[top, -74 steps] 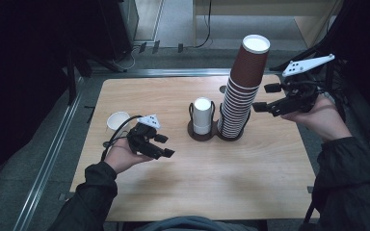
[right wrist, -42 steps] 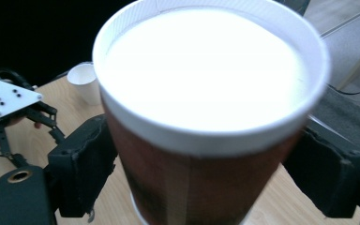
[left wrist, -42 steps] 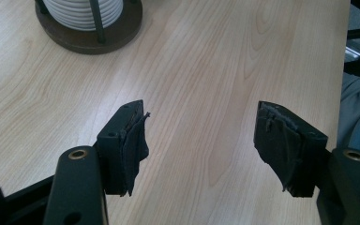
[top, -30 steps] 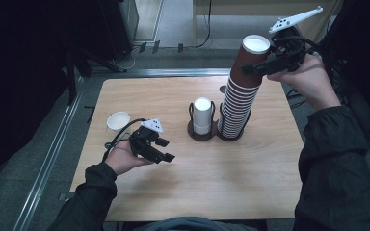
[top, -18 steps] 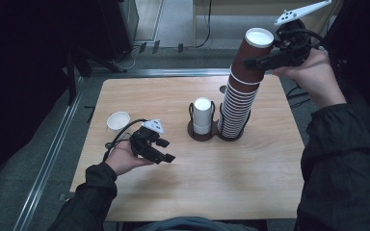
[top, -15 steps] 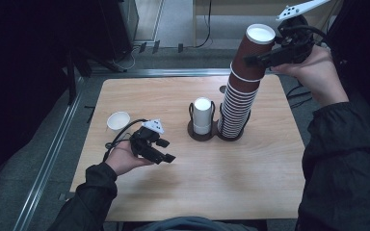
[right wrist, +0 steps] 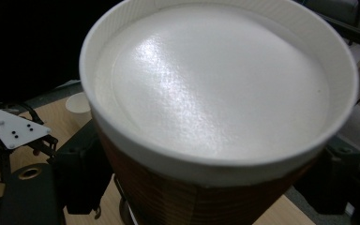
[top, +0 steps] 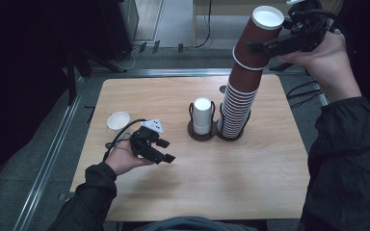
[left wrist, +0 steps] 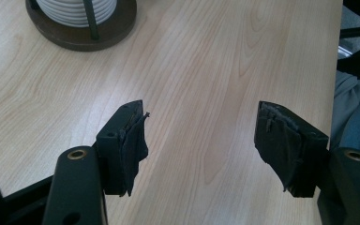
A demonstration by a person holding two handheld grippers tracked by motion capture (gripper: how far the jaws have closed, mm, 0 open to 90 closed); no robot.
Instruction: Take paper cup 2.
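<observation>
R gripper clamps top brown cup, now lifted off stack at 1 o'clock; L gripper idle, empty, jaws apart.

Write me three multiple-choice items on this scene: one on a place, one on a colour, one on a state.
1. Where does the small white paper cup stand?
A. on the light wooden table, near the left hand
B. on top of the tallest stack
C. between a tool's jaws

2. What colour is the outside of the tall stack of paper cups?
A. white
B. brown
C. green

3. How does the left tool stand?
A. clamped on a white cup
B. clamped on a brown cup
C. jaws apart, nothing between them

Answers: 1 A, the high view shows it on the table's left part beside that hand. 2 B, the walls are brown with white rims. 3 C, the left gripper view shows bare wood between the jaws.
</observation>
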